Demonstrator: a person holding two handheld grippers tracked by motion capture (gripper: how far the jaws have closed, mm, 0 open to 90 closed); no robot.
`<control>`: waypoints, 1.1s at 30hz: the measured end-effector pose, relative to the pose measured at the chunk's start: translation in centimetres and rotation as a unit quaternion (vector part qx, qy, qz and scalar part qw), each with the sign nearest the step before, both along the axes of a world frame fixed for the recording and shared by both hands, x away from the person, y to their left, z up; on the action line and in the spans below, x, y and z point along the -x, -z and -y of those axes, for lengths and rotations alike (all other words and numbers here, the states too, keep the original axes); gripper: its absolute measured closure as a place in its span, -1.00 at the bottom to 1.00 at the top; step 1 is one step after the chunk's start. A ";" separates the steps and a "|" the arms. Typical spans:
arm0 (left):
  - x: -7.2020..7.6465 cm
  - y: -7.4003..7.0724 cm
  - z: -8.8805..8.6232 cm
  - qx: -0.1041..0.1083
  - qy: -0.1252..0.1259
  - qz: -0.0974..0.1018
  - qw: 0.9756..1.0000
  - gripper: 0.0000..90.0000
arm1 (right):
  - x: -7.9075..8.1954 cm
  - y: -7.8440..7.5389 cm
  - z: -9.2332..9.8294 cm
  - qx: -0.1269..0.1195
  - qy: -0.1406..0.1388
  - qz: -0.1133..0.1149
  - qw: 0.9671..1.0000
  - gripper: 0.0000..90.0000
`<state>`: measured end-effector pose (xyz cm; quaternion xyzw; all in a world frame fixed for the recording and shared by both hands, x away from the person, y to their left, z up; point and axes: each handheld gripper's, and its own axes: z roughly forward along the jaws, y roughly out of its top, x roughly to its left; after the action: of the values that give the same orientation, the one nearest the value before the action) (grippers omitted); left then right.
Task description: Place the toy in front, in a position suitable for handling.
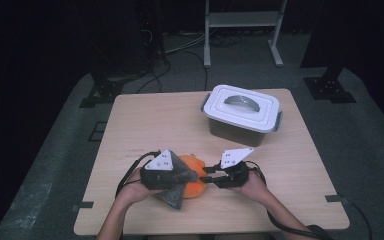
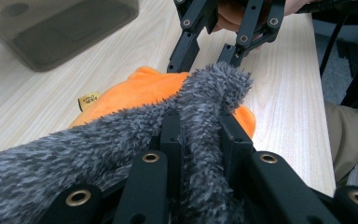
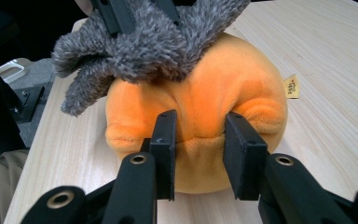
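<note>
Both grips look made. The left gripper (image 2: 200, 135) has its jaws pinched tight on a strip of grey furry fabric (image 2: 121, 135), which drapes over the orange plush toy (image 3: 200, 112) lying right ahead of it on the table (image 1: 180, 120). The right gripper (image 3: 199, 135), facing it from the other side, is squeezing a fold of the toy's orange body. Pulling the two apart seems still to come; the lidded box (image 1: 242, 114) stands well beyond both, untouched.

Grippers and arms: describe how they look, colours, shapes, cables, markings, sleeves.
The left gripper and the right gripper are both black, with linkage arms pinned by brass-coloured rivets and flat rectangular black pads. Each carries a grey three-cornered plate dotted with small dark holes. A black cable trails from each. The forearms are bare; no sleeves are visible.
</note>
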<state>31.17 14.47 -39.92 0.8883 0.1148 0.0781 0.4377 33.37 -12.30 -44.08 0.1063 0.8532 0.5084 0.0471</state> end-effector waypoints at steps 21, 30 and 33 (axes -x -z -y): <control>-0.8 -0.1 0.5 0.049 -0.006 -0.011 0.999 0.67 | 0.5 -0.1 -0.4 0.017 0.010 0.021 1.000 0.38; -1.0 -0.1 -1.5 0.040 -0.044 -0.008 0.998 0.66 | 0.2 -0.1 0.4 0.019 0.007 0.017 1.000 0.44; -0.5 0.8 -1.3 0.030 -0.029 -0.022 0.999 0.67 | 0.2 -0.4 0.4 0.008 0.006 0.009 1.000 0.10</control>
<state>31.70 15.76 -40.76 0.8726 0.1529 0.0675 0.4590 33.19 -12.75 -43.71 0.1063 0.8562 0.5022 0.0587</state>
